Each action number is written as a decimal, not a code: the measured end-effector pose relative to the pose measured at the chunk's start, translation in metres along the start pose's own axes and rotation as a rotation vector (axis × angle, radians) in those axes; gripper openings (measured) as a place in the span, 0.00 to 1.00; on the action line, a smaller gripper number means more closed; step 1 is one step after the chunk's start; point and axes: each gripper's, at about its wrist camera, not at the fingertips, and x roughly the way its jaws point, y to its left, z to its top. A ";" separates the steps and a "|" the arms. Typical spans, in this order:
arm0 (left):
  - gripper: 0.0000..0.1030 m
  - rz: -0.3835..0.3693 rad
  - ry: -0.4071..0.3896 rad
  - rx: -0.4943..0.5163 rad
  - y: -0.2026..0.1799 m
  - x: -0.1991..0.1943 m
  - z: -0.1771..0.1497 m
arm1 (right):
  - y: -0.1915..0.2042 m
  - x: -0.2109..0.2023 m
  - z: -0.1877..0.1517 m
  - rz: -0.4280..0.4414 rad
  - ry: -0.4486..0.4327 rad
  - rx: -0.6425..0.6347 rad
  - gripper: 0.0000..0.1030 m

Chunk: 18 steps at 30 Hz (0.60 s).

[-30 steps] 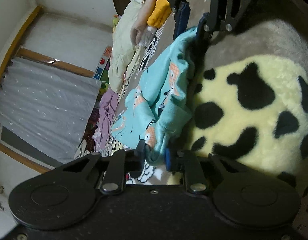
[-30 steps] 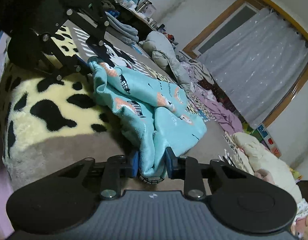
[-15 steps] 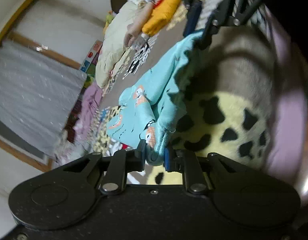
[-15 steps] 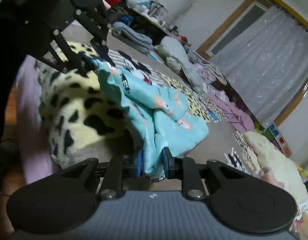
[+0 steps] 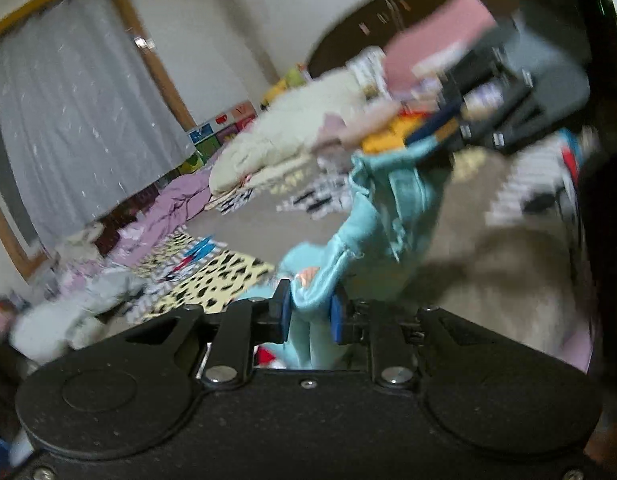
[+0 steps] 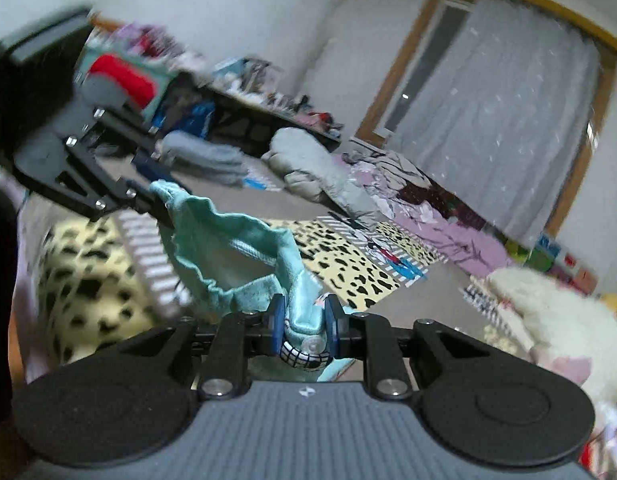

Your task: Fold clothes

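Aloft, the teal garment (image 6: 232, 240) spans lengthwise between left gripper (image 5: 308, 312) and right gripper (image 6: 302, 318), jaws pinching its ends.

Turquoise garment (image 6: 244, 236), seemingly yellow black-spotted rug (image 6: 348, 268)

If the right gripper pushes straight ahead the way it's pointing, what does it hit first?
The teal garment itself: the right gripper is shut on it, and the cloth sags just ahead toward the left gripper. Past it, probably the spotted mat on the floor; depth is unclear.
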 end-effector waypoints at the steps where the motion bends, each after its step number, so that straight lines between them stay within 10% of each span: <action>1: 0.17 -0.017 -0.013 -0.061 0.011 0.007 0.002 | -0.011 0.008 0.000 0.009 -0.006 0.052 0.22; 8: 0.17 -0.098 -0.053 -0.514 0.081 0.073 -0.004 | -0.093 0.076 -0.011 0.081 -0.053 0.470 0.20; 18: 0.16 -0.115 0.042 -0.883 0.136 0.157 -0.038 | -0.161 0.162 -0.080 0.159 -0.106 0.970 0.27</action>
